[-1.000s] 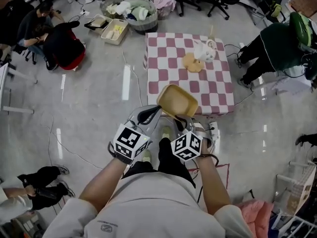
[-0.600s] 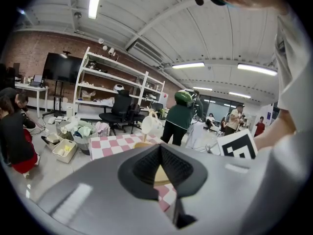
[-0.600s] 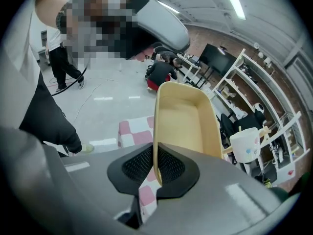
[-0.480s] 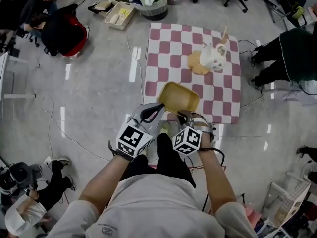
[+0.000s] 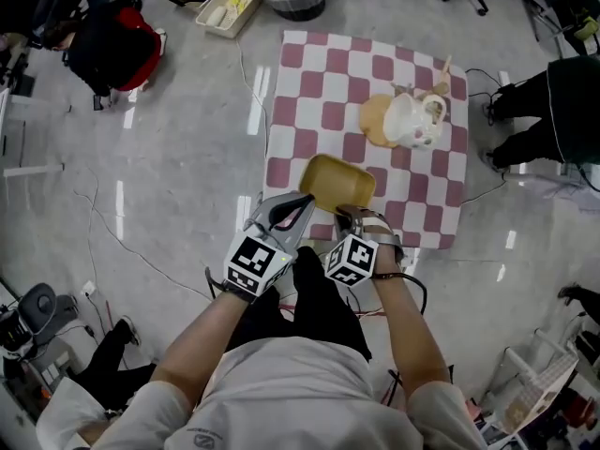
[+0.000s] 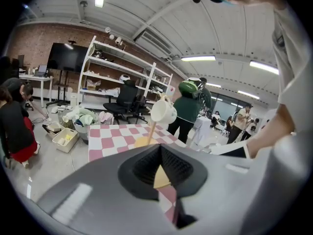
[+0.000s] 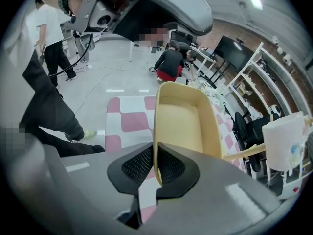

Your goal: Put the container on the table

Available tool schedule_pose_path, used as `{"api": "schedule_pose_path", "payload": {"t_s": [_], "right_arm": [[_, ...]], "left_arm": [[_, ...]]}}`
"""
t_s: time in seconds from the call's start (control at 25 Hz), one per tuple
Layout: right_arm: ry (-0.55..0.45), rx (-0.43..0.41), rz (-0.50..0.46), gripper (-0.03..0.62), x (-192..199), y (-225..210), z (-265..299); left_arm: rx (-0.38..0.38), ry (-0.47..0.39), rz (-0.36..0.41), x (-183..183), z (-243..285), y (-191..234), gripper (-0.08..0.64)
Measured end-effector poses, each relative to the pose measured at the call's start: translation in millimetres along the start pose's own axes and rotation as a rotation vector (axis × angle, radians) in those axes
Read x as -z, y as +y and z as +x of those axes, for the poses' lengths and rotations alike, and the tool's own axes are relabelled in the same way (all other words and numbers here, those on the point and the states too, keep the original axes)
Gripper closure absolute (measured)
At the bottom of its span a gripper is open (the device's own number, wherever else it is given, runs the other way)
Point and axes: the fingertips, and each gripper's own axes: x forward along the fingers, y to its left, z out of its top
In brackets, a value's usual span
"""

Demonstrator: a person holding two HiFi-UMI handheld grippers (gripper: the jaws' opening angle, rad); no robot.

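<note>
The big square surface (image 5: 328, 82) with a pink and white checked cloth is just in front of the person. The shallow yellow plastic container (image 5: 337, 182) hangs in the air over its near edge, not resting on it yet. A white jug (image 5: 412, 122) stands farther back. The left tongs (image 5: 302, 201) pinch the container's near corner and the right tongs (image 5: 345, 216) pinch its near rim. The carrying looks almost done. Lowering it and letting go are left.
</note>
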Motion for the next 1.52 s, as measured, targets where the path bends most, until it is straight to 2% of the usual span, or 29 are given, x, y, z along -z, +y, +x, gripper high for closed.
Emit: {"api": "schedule_pose_path", "payload": {"t_s": [0.44, 0.96, 1.32, 1.52], "right_arm": [[0.033, -0.047, -0.035, 0.566, 23, -7, 52], [0.035, -0.077, -0.026, 0.564, 36, -2, 71], [0.014, -0.073, 0.053, 0.552, 30, -6, 55], [-0.033, -0.031, 0.147, 0.554, 14, -12, 29]], "left_arm": [[-0.03, 0.063, -0.049, 27, 30, 19, 0.554], [-0.054, 0.101, -0.067, 41, 35, 24, 0.554], [-0.034, 0.095, -0.066, 39, 26, 18, 0.554], [-0.014, 0.094, -0.078, 39, 13, 12, 0.554]]}}
